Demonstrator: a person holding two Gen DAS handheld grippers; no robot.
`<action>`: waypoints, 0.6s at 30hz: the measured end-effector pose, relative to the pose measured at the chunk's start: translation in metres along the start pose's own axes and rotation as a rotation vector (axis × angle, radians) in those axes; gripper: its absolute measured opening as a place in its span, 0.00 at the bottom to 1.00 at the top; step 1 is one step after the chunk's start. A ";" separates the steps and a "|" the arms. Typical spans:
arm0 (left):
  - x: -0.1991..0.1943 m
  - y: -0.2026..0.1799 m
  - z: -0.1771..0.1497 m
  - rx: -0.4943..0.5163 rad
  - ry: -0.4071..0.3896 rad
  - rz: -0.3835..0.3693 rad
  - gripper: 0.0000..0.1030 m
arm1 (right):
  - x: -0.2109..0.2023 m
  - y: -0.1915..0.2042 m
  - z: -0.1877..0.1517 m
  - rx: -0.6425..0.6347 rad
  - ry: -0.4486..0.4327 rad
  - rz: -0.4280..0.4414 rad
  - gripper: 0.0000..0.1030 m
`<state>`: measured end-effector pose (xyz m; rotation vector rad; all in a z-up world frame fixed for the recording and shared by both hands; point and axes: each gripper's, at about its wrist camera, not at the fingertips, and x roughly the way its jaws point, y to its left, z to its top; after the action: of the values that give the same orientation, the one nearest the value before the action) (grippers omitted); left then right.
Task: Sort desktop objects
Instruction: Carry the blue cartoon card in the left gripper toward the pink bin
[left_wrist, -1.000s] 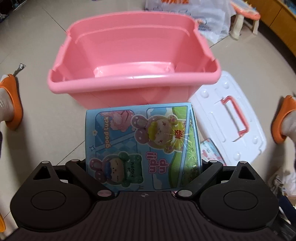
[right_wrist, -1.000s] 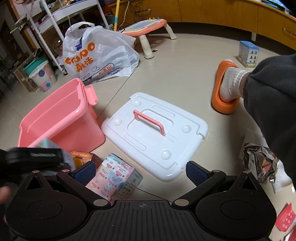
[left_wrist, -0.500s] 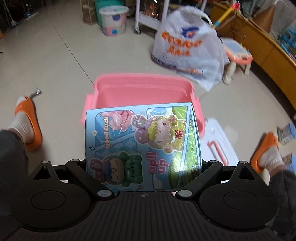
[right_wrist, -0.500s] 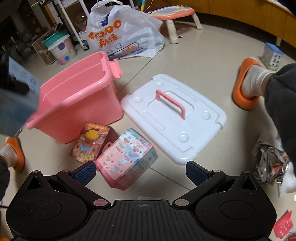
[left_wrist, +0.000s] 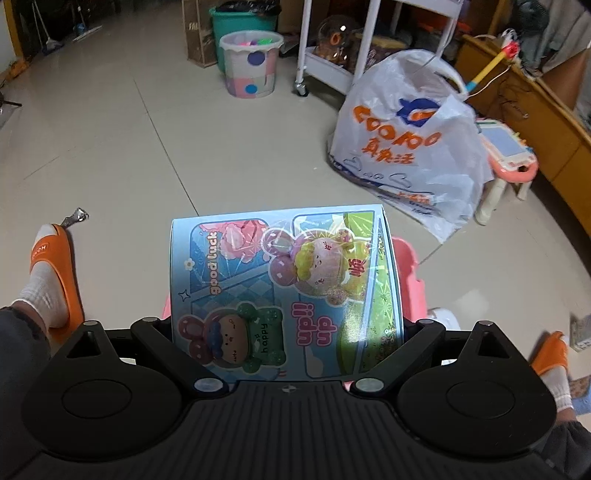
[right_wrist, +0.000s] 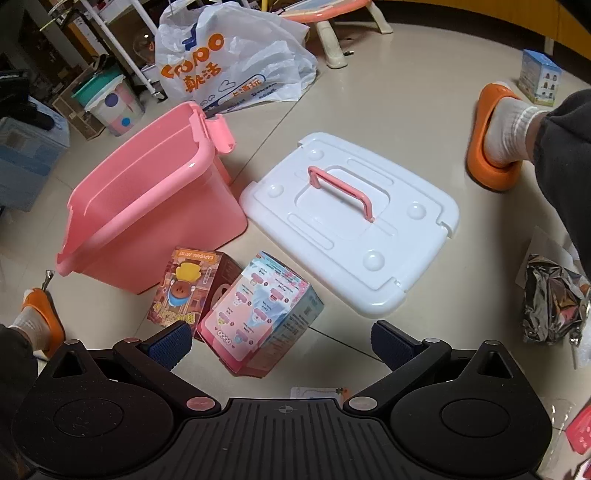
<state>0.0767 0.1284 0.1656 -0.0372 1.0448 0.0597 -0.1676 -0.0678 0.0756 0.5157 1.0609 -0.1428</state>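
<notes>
My left gripper (left_wrist: 286, 328) is shut on a blue cartoon toy box (left_wrist: 284, 291) and holds it up over the pink storage bin (left_wrist: 408, 280), which the box mostly hides. In the right wrist view the pink bin (right_wrist: 147, 206) stands open on the floor, with the blue box (right_wrist: 26, 155) held high at its left. My right gripper (right_wrist: 280, 345) is open and empty, low above a pink-and-teal toy box (right_wrist: 258, 314). A brown capybara toy box (right_wrist: 192, 286) lies beside it, against the bin.
The bin's white lid (right_wrist: 351, 221) with a pink handle lies on the floor to the right. A white shopping bag (left_wrist: 413, 147), a dotted bucket (left_wrist: 251, 62) and a cart stand behind. Orange slippers (right_wrist: 495, 136) flank the area. A foil wrapper (right_wrist: 554, 302) lies at right.
My left gripper has lifted and tilted up with the blue box, so the bin dropped out of its view. My right gripper has moved closer to the two toy boxes.
</notes>
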 end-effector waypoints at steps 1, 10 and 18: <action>0.009 0.001 0.001 -0.007 0.010 -0.006 0.93 | 0.001 0.000 -0.001 -0.001 0.006 -0.002 1.00; 0.059 0.009 0.009 -0.037 0.062 -0.031 0.93 | 0.012 -0.001 -0.006 -0.006 0.056 -0.021 1.00; 0.090 0.012 0.013 -0.023 0.112 -0.025 0.93 | 0.024 0.001 -0.009 -0.014 0.102 -0.029 1.00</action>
<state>0.1317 0.1437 0.0944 -0.0753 1.1557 0.0480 -0.1627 -0.0600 0.0519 0.4986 1.1686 -0.1358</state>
